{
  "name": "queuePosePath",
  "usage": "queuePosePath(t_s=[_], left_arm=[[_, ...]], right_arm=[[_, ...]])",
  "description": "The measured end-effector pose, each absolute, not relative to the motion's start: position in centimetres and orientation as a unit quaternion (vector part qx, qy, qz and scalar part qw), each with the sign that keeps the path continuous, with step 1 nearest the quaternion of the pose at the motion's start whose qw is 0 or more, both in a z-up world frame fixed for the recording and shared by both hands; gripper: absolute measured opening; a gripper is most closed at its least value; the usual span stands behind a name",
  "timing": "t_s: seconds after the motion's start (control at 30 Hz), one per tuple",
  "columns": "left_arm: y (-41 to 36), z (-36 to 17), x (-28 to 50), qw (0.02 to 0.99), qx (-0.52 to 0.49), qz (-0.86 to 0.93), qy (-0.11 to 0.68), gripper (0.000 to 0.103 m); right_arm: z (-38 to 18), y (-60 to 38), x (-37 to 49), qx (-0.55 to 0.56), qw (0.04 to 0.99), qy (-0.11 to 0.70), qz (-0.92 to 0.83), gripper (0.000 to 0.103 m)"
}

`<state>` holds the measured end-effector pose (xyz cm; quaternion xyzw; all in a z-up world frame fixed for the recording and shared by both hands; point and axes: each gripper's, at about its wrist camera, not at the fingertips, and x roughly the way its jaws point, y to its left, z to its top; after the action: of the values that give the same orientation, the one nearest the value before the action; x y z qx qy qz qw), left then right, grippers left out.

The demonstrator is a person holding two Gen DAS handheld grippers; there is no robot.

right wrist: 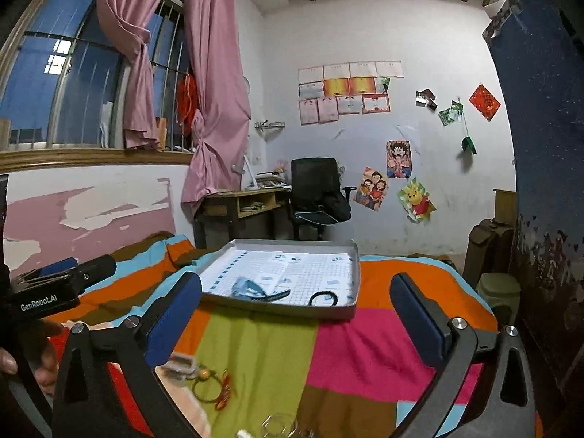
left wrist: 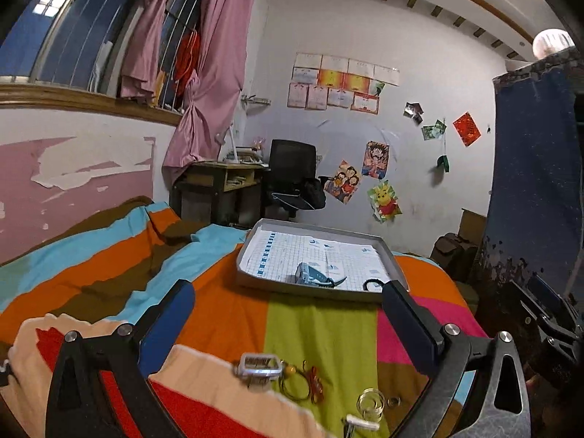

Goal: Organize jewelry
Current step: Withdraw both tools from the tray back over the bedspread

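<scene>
A shallow grey tray [left wrist: 252, 244] lined with grid paper lies on the striped bedspread; it also shows in the right wrist view [right wrist: 356, 255]. In it lie a blue-grey watch [left wrist: 314, 275] [right wrist: 255, 289] and a black ring-shaped band [left wrist: 372, 284] [right wrist: 323, 298]. On the bedspread in front lie a silver buckle [left wrist: 260, 365] [right wrist: 180, 365], a gold bangle with red cord [left wrist: 301, 383] [right wrist: 211, 387], a clear glass bangle [left wrist: 370, 401] [right wrist: 279, 423], a small ring [left wrist: 393, 400] and a white clip [left wrist: 359, 421]. My left gripper [left wrist: 288, 306] and right gripper [right wrist: 295, 299] are open and empty above them.
The bed runs along a pink and white wall on the left. A desk [right wrist: 241, 200] and black office chair [right wrist: 317, 193] stand beyond the bed. A dark blue wardrobe [right wrist: 547, 146] is on the right. The left gripper's body [right wrist: 54, 288] shows at the right wrist view's left edge.
</scene>
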<state>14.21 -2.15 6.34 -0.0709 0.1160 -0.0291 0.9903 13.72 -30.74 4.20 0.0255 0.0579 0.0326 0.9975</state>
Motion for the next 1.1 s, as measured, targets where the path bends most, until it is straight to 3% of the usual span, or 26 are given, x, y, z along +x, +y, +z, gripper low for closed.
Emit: queuePosePath(t_s=[0.53,1.1], left_arm=[[0.8,3.9,4.2,0.988,-0.070,-0.027,0.138,0.103],[1.8,1.6,1.5,0.983,-0.071,-0.002,0.169,0.103]], right_arm=[[1.9,-29.5,3.5,0.031,0.997,0.073,0.023,0.102],[-0.4,-27.8,-0.7,0.029,0.993,0.114,0.013,0.102]])
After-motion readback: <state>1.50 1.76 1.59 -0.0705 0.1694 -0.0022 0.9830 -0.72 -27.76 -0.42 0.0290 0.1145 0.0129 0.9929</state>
